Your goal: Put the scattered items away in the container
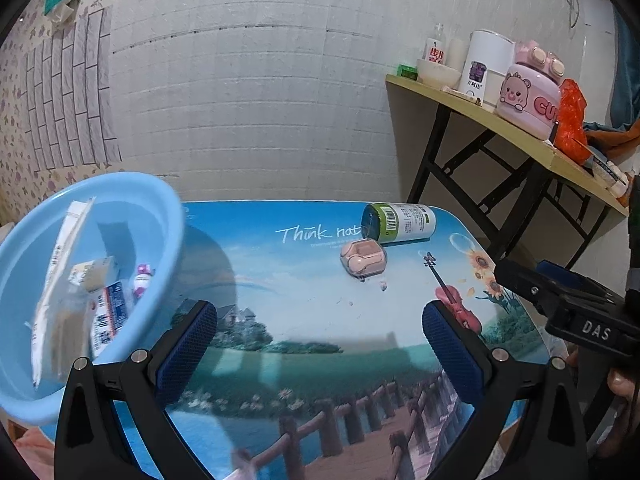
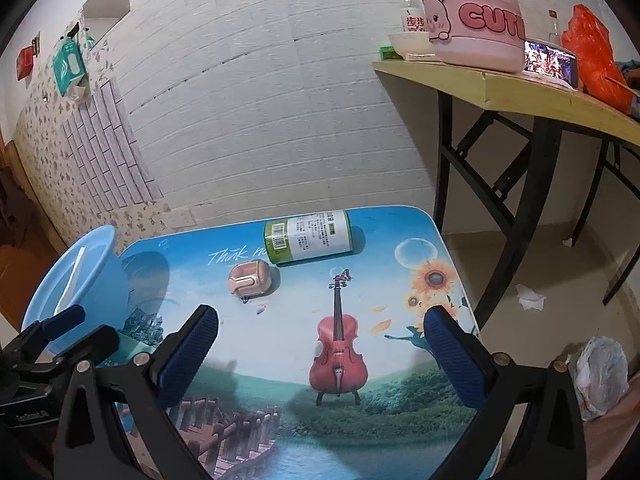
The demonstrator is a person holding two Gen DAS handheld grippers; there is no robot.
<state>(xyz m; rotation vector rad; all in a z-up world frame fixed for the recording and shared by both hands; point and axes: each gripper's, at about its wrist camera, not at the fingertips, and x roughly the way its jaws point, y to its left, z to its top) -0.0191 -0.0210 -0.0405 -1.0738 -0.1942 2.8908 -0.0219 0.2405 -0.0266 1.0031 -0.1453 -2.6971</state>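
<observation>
A light blue basin (image 1: 120,200) stands at the left of the picture-printed table (image 1: 320,320) and holds several packets and a small box. It also shows in the right wrist view (image 2: 92,264). A green-and-white bottle (image 1: 400,222) (image 2: 312,240) lies on its side at the far edge. A pink earbud case (image 1: 364,258) (image 2: 250,280) lies just in front of it. My left gripper (image 1: 320,348) is open and empty, near the basin. My right gripper (image 2: 320,352) is open and empty, above the violin picture, short of the case and bottle.
A folding side table (image 2: 500,84) stands to the right with a pink pot (image 2: 476,20), a white bowl, bottles, a phone and an orange bag. A plastic bag (image 2: 600,372) and paper scraps lie on the floor at the right. A white brick wall is behind.
</observation>
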